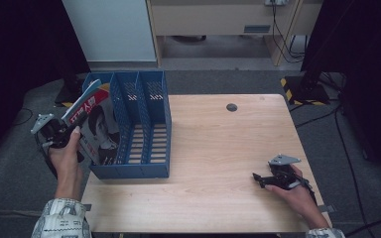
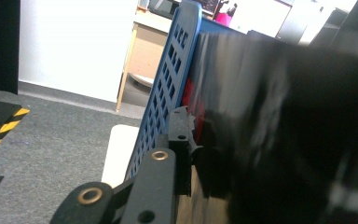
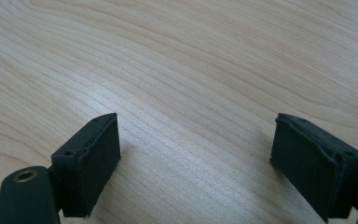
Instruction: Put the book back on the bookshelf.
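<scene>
We read the job as filing a magazine into the blue file rack. Counter (image 1: 218, 148): pale wood, bare apart from the rack at its left end. Blue file rack (image 1: 139, 124): three slots with perforated dividers, standing upright at the counter's left edge. Magazine (image 1: 96, 124): already inside the leftmost slot, leaning outward against the rack's outer wall, its top corner poking above the rim. We judge the insertion largely done; what is left is to let go fully, draw the left hand clear, and perhaps square the magazine upright.

Left gripper (image 1: 62, 136): held at the rack's outer side, level with the magazine's lower half. In the left gripper view one jaw lies along the blue perforated wall (image 2: 168, 93), and the dark blurred sheet of the magazine (image 2: 279, 130) sits just past it, on the inner side of that jaw. The other jaw is hidden behind the blur, so we cannot tell whether the pads are pressing the magazine or have let go.

Right gripper (image 1: 265, 179): resting on the counter near its right edge, well apart from the rack. Its jaws stand wide and released over bare wood (image 3: 191, 93), nothing between them.
</scene>
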Tool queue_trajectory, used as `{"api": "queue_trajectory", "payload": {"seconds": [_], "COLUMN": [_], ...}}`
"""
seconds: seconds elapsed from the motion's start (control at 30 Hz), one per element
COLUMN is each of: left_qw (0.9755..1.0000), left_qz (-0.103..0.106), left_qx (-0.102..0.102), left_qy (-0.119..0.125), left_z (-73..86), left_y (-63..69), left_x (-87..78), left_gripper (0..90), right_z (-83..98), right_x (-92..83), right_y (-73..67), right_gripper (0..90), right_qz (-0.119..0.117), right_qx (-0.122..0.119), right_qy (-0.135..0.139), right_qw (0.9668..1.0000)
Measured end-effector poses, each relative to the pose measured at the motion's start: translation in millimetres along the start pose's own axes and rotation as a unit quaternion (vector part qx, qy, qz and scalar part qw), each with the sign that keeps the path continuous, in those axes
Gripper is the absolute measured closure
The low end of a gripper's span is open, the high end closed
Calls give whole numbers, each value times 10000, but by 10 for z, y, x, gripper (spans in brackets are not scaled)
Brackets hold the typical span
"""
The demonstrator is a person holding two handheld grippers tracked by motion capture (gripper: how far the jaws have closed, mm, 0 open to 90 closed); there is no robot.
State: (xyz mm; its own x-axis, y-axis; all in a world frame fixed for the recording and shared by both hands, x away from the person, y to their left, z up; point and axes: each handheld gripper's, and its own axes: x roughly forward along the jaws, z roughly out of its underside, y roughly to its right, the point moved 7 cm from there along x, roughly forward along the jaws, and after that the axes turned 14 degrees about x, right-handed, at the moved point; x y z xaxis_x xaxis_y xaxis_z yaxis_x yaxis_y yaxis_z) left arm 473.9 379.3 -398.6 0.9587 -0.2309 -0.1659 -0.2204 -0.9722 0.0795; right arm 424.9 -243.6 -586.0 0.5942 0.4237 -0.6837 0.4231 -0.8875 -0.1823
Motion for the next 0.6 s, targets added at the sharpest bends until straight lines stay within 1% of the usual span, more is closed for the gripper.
{"api": "queue_trajectory", "payload": {"seconds": [0.07, 0.23, 0.33, 0.4, 0.43, 0.57, 0.6], "left_qw": [10000, 9998, 9997, 9995, 9995, 9997, 9997], "left_qz": [-35, -98, -95, -113, -113, -71, -71], "left_qx": [90, 155, 189, 236, 236, 11, 11], "left_qy": [-10, -70, -106, -186, -186, -214, -214], "left_z": [-51, -130, -152, -177, -177, -182, -182], "left_y": [10, 17, 20, 22, 22, 2, 2], "left_x": [1, 8, 18, 44, 44, 70, 70], "left_gripper": [772, 758, 756, 753, 755, 821, 841], "right_z": [0, -1, -1, -1, -1, -1, -1], "right_x": [0, 2, 1, 1, 2, 1, 1], "right_y": [0, 0, 0, 0, 1, 1, 1], "right_gripper": [156, 156, 156, 156, 157, 156, 156], "right_qz": [1, 7, 3, 3, 6, 3, 3], "right_qx": [0, 4, 2, 1, 2, 2, 2], "right_qy": [1, 17, 6, 6, 13, 8, 8], "right_qw": [10000, 10000, 10000, 10000, 10000, 10000, 10000]}}
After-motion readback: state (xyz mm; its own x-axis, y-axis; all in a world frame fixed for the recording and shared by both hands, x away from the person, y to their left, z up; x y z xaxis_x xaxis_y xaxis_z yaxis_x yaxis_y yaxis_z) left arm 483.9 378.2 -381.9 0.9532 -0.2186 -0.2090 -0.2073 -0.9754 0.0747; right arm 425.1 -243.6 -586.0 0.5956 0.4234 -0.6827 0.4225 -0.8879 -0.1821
